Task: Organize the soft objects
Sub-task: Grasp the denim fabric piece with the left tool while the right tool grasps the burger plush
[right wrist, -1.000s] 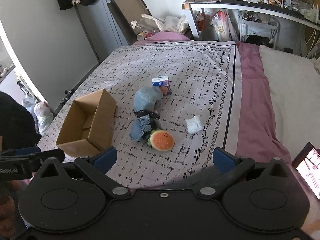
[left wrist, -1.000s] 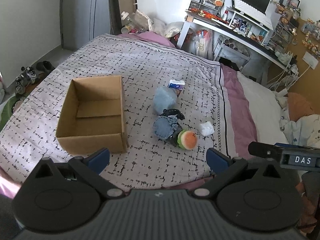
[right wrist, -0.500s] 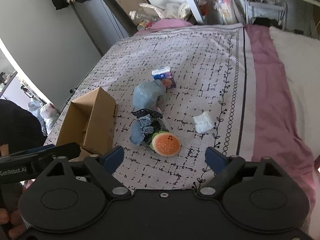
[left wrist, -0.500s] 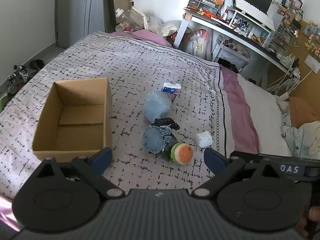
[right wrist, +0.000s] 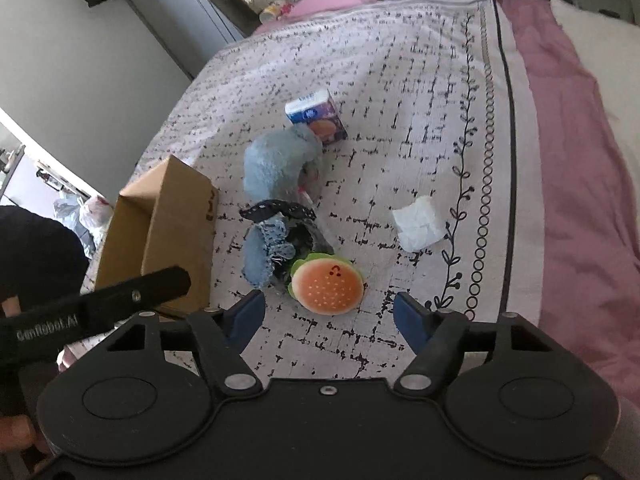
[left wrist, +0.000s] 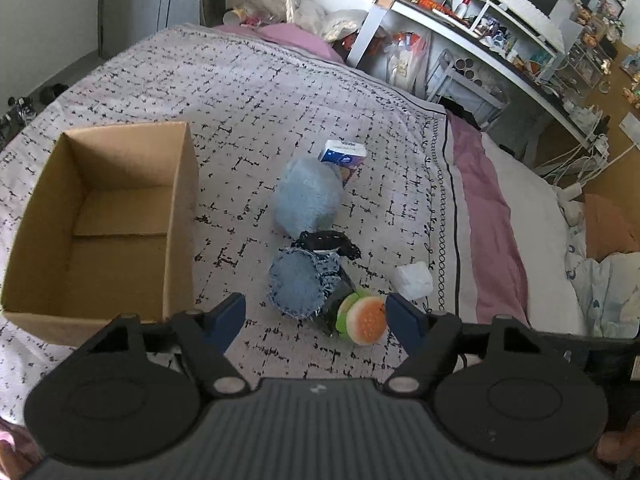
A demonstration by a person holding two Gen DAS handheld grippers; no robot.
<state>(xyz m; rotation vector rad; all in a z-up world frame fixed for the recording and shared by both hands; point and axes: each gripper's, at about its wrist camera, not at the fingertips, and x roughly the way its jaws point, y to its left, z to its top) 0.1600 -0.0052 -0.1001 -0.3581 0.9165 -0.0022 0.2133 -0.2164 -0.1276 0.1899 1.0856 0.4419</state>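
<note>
A burger plush (left wrist: 364,317) (right wrist: 327,285) lies on the bed, touching a denim pouch (left wrist: 298,284) (right wrist: 264,254) with a black lace band. Beyond them is a fluffy blue plush (left wrist: 308,196) (right wrist: 276,160). An open, empty cardboard box (left wrist: 178,216) (right wrist: 176,224) stands to the left. My left gripper (left wrist: 316,316) is open and empty, above and just short of the pouch and burger. My right gripper (right wrist: 328,314) is open and empty, with the burger just ahead between its fingertips.
A small blue carton (left wrist: 344,158) (right wrist: 316,116) lies behind the blue plush. A crumpled white tissue (left wrist: 412,280) (right wrist: 418,228) lies to the right. A pink sheet (right wrist: 568,160) borders the patterned bedspread. A cluttered desk (left wrist: 500,28) stands beyond the bed.
Both grippers have moved forward and down toward the pile. The objects loom larger and the burger plush now sits close to both pairs of fingertips. Nothing on the bed has moved.
</note>
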